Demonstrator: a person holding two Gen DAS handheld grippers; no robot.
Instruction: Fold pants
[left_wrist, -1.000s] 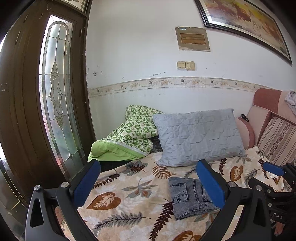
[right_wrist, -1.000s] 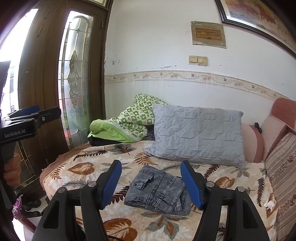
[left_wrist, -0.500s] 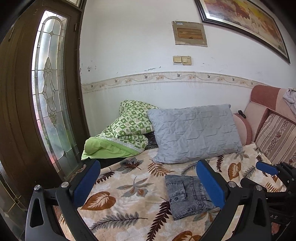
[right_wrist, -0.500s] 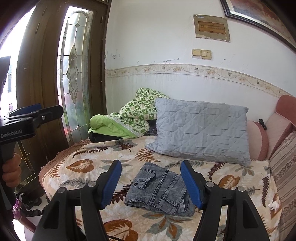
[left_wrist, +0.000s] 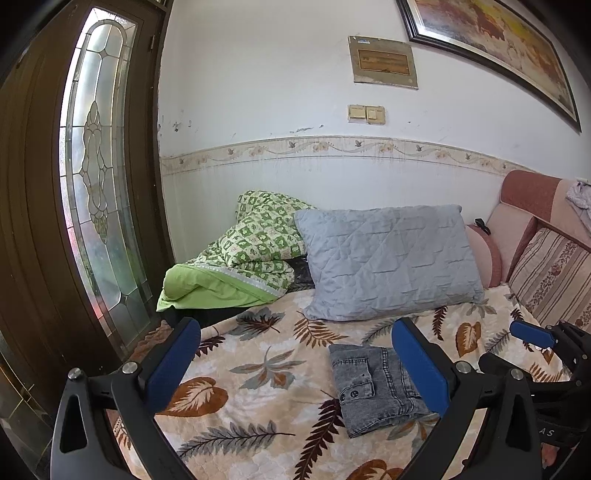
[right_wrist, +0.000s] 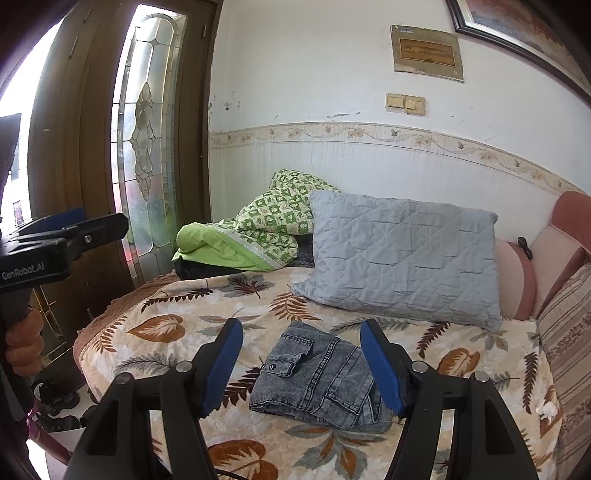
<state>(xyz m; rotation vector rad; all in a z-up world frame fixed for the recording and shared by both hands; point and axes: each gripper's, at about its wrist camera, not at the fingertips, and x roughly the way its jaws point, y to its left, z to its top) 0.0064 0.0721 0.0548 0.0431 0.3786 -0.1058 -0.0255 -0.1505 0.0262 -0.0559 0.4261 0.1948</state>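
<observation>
At the far left stands a dark wooden door (left_wrist: 33, 206) with a tall patterned glass pane (left_wrist: 98, 192), and next to it a white wall carries a flowered border strip (left_wrist: 332, 147), 2 light switches (left_wrist: 366, 113) and a small framed plaque (left_wrist: 384, 62). On the bed below, a green checked blanket (left_wrist: 251, 266) lies bundled in the back left corner, touching a grey quilted pillow (left_wrist: 388, 258) that leans toward the wall. The bedspread (left_wrist: 258, 373) is cream with brown and grey leaves. The left gripper (left_wrist: 295, 365) hangs above the bedspread with its 2 blue pads spread wide and nothing between them. The pants (right_wrist: 317, 380), grey washed denim, lie folded into a compact stack on the bedspread, in front of the pillow and apart from it, with a buttoned pocket flap on top. The right gripper (right_wrist: 301, 365) hovers over that stack, its blue pads also spread wide on either side of the denim in the view, not touching it. At the right, a pink cushion (right_wrist: 517, 280) and a striped cushion (right_wrist: 569, 332) sit against the sofa back.
</observation>
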